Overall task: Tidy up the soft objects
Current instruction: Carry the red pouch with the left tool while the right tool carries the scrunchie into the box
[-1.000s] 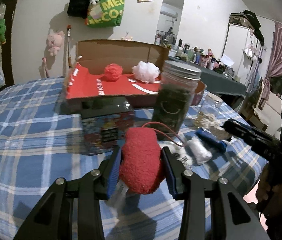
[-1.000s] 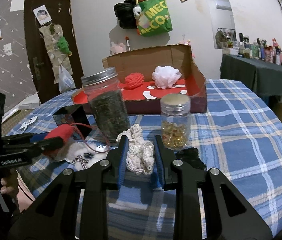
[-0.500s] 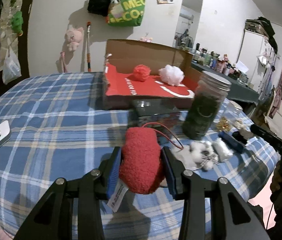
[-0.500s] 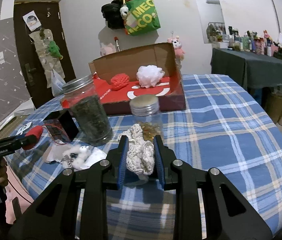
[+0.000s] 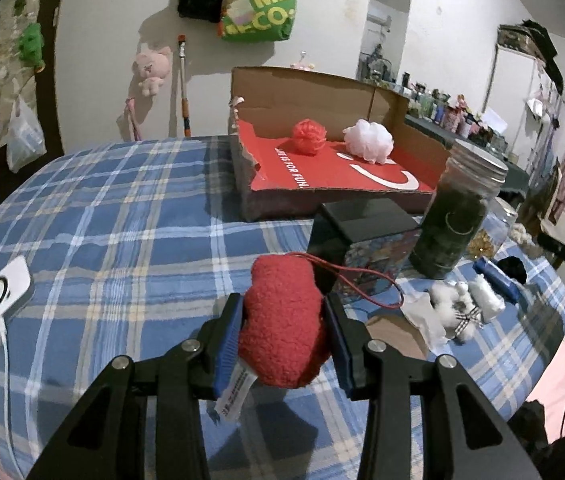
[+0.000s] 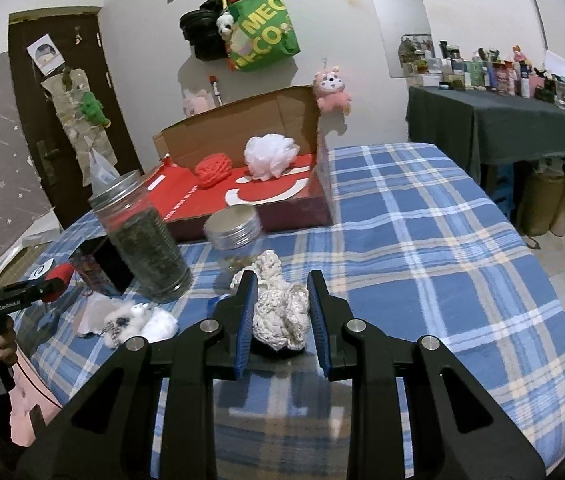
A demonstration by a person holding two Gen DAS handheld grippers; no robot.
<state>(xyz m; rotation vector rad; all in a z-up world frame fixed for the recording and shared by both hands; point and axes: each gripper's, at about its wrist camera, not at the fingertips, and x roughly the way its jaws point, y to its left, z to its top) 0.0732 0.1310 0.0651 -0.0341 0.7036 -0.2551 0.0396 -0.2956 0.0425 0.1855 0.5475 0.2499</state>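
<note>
Both claws are carrying soft items above the plaid bench. My left claw is clamping the red plush; my right claw is pinching the cream knitted bundle. Over the last second both views have been swinging, so the open red box, far side, is now lying more squarely ahead. I judge delivery into it is approaching.

Two mesh puffs, red and white, two jars, tall and short, one box.
</note>
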